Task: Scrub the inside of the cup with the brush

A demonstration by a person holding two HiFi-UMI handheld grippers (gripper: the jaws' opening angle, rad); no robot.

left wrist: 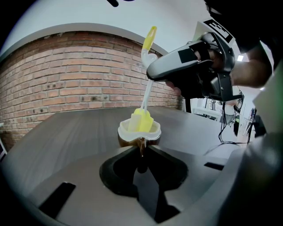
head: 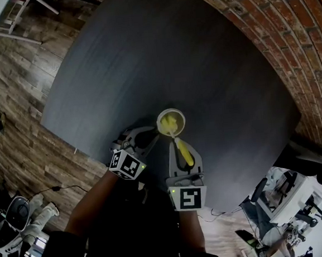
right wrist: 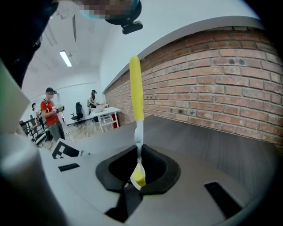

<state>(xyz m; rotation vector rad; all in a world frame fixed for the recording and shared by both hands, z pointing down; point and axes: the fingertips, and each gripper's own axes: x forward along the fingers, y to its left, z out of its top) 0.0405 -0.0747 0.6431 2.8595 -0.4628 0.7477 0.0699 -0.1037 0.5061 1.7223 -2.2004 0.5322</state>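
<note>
**Brush head down in the cup, both claws clamped**

The right gripper has its jaws closed on the thin white stem of a long yellow-and-white plastic brush. The grip sits partway along the stem, so the yellow handle end stands clear above the claw and the lower part is free to reach downward. The left gripper has its jaws drawn almost together on a thin brown part at the near side of a small, pale-rimmed cup with a brownish body. Whether that part is a handle or the wall cannot be told. The pinch appears meant to pin the cup so it neither slides nor tips as the brush works inside it.

The cup stands upright, mouth up, on a dark grey matt table. It is near the table edge closest to the person and just ahead of both claws. The yellow brush head is down inside the cup, below the rim.

The brush's long axis runs steeply. The head points down into the cup, and the handle end leans up and back toward the right gripper. A red brick wall curves behind the table.

The scrubbing step looks to be under way.
</note>
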